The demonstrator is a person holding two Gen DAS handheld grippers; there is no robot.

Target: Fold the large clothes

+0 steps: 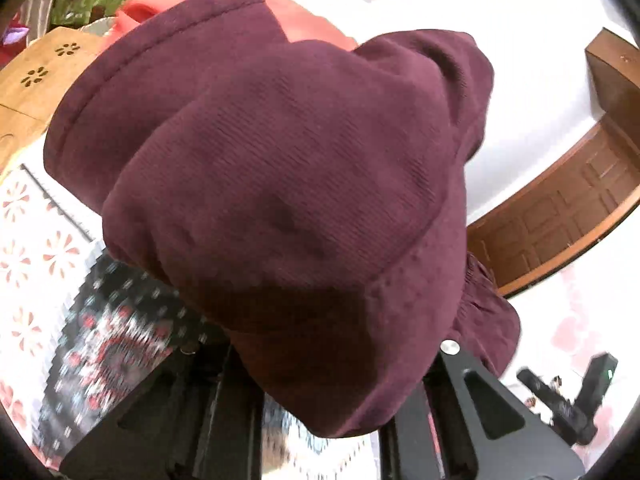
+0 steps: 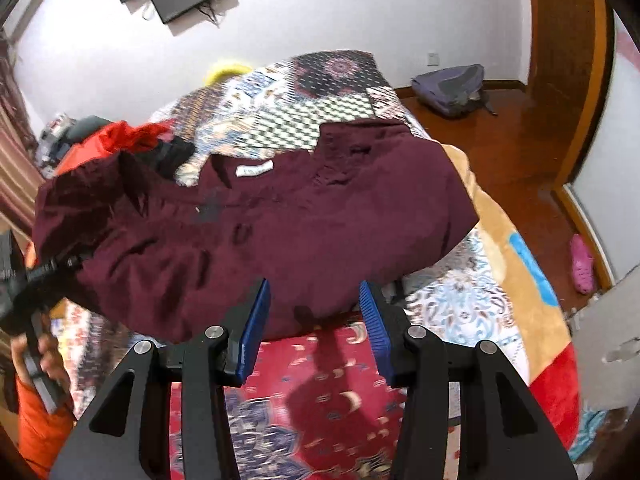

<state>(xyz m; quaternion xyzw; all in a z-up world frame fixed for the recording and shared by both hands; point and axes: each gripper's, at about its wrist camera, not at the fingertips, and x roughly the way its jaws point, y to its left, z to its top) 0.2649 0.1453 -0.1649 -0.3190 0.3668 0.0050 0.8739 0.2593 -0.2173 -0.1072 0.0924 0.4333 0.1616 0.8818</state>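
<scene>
1 maroon garment point(image 2: 280, 216) lies spread across the patterned bedspread point(image 2: 460, 300), its white neck label point(image 2: 254, 169) facing up. Its right edge reaches close to the bed's right side, where the cover drops toward the wood floor point(image 2: 516, 152); its near hem hangs just ahead of the right gripper point(image 2: 314, 312). That gripper's 2 blue pads point(image 2: 256, 320) stand wide apart with nothing between them, hovering above a red stretch of bedspread that is bare of clothing. The garment's left portion is lifted off the bed toward the left gripper point(image 2: 44, 276), seen at the left edge of the right wrist view; in the left wrist view, maroon cloth point(image 1: 288, 200) bunches right over the left gripper point(image 1: 320, 420) and hides the fingertips, so the cloth appears held there but the jaw gap cannot be told. Beyond the garment, more bedspread lies uncovered toward the white wall. 1 red item point(image 2: 120, 136) sits piled at the bed's far left, 1 grey bag point(image 2: 452, 88) on the floor, 1 pink shoe point(image 2: 582, 264) near the door.
</scene>
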